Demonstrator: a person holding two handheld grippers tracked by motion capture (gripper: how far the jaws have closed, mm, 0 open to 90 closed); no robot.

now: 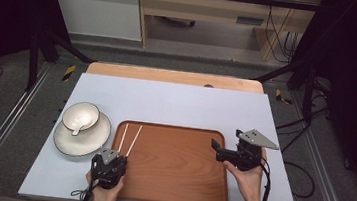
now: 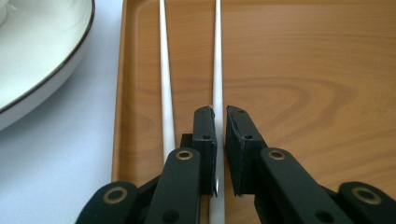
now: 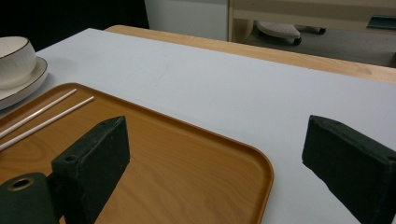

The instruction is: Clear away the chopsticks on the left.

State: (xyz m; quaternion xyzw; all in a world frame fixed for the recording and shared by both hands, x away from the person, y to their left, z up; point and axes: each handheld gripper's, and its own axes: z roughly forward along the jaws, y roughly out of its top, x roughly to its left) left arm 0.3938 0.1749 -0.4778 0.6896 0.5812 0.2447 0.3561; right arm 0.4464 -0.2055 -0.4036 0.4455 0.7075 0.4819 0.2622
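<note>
A pale grey table [image 1: 166,99] carries everything here. Largest on it is a wooden tray [image 1: 179,166] with rounded corners, set toward the near edge, middle to right. Just beside the tray's left edge sits a white plate [image 1: 69,144] with a dark rim, and on the plate a white bowl [image 1: 81,115] holding a spoon [image 1: 78,129].

Two thin white chopsticks [image 1: 130,139] lie inside the tray along its left edge, near each other but apart, pointing away from the person.

The left gripper [image 2: 220,116] sits at the tray's near left corner. Its jaws are closed on the near end of the right-hand chopstick [image 2: 217,70]; the other chopstick [image 2: 166,84] lies loose just beside the left jaw. The right gripper [image 1: 217,149] hovers at the tray's right edge with its jaws spread wide and nothing between them.

Risks, as judgement: the grip is far back on a slim, smooth stick, so lifting may let the long free end droop or swivel between the pads, or slip out altogether. The loose chopstick lies so close to the left jaw that any sideways motion could nudge it and set it rolling across the tray. A swing to the left could knock the stick's tip against the plate or bowl.
</note>
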